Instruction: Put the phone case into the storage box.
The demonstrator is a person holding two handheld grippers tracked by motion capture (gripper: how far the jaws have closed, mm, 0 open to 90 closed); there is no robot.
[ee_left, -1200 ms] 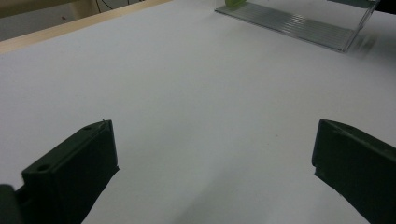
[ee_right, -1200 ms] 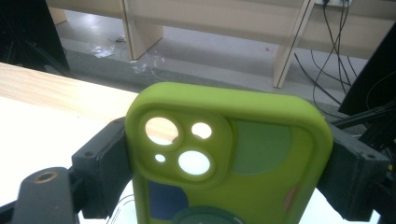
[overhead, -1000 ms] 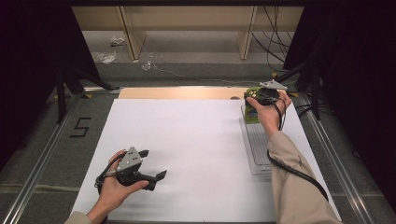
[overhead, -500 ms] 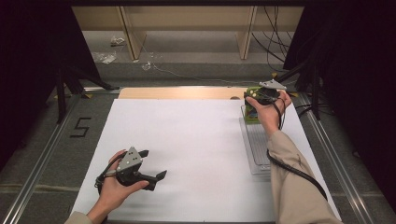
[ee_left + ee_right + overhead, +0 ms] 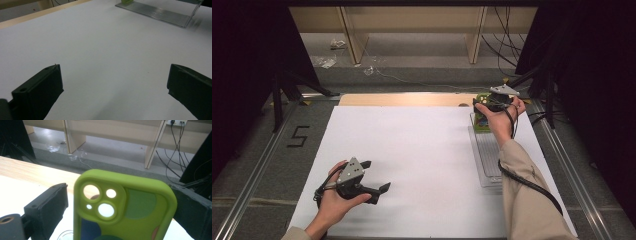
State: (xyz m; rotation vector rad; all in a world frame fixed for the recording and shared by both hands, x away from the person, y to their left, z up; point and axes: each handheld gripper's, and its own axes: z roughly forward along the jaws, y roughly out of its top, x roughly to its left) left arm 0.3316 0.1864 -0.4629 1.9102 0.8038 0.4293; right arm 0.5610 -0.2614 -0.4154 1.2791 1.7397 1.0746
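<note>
Phone case unmoved between right hand-held gripper jaws.

The right claw at the worktop's far right corner has barely shifted over the green phone case; no other change can be made out.

Left tool near front-left corner of counter, low over the sheet, well apart from everything else. Clear tray along counter's right edge, running front to back. Phone case upright at tray's far end, between right tool jaws; touching or not, cannot tell. Shelf legs and cables on floor behind counter.
</note>
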